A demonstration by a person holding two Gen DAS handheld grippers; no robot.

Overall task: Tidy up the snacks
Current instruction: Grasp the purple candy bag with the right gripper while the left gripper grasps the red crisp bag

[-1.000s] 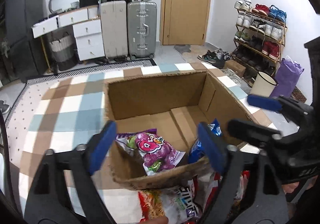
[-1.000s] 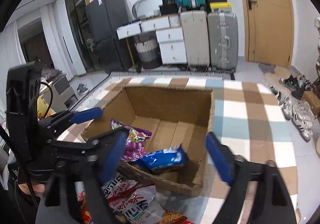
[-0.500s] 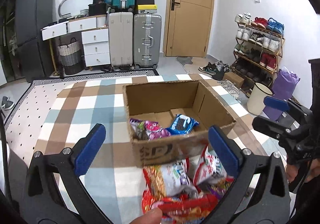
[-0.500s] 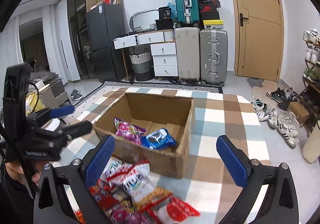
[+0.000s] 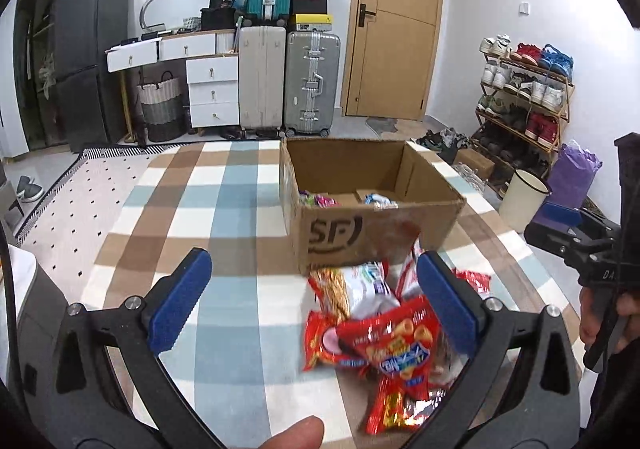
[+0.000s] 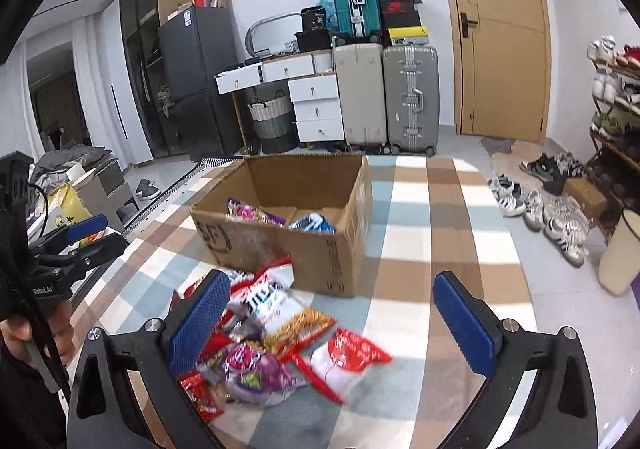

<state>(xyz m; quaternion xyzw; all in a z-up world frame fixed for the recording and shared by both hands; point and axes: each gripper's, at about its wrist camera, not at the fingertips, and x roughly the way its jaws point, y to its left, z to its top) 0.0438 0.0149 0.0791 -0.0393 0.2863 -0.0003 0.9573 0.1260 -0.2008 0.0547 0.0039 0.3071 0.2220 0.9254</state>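
A: Both claws released? The left claw [image 5: 312, 301] and right claw [image 6: 334, 321] look spread wide, nothing between the pads.

B: Yes. Just beyond them a pile of snack packets [image 6: 276, 341] lies on the checked rug [image 5: 224, 209], touching the near wall of the cardboard box [image 5: 372, 233].

A: And inside the box?

B: A purple packet [image 6: 250, 213] and a blue packet [image 6: 314, 223], side by side.

- My cardboard box [image 5: 372, 229] is matt, rough brown board.
- The snack packets [image 6: 280, 341] are glossy, crinkled foil and plastic.
- My gripper pads [image 6: 464, 325] are textured blue rubber on matt black plastic.
- The checked rug [image 5: 208, 209] looks like soft woven cloth.
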